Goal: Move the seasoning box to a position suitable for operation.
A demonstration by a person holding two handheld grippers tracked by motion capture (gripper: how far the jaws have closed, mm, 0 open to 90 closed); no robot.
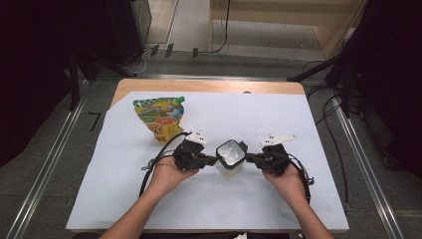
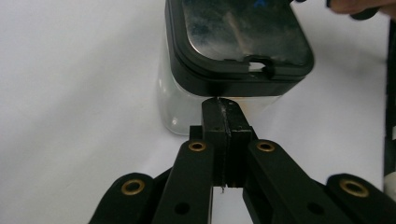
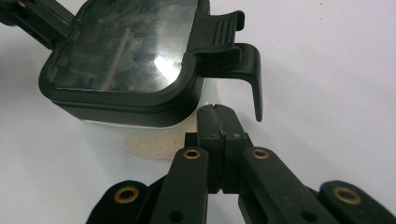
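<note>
A clear square container [image 1: 230,154] with a black-rimmed lid [image 2: 238,37] stands mid-table on the white sheet. My left gripper [image 1: 213,160] comes at it from the left. Its jaws are shut with nothing between them, and the tips [image 2: 223,105] touch the lid's rim. My right gripper [image 1: 249,157] comes from the right, also shut and empty, its tips [image 3: 217,112] just under the lid's [image 3: 126,42] rim. Beside them a black latch [image 3: 233,46] sticks out from the lid, flipped up. Pale powder [image 3: 154,145] lies at the container's bottom.
A yellow and green snack pouch [image 1: 161,117] lies at the back left of the white sheet [image 1: 124,164]. The wooden table edge [image 1: 209,85] shows at the far side. Cables trail from both grippers toward the person's forearms.
</note>
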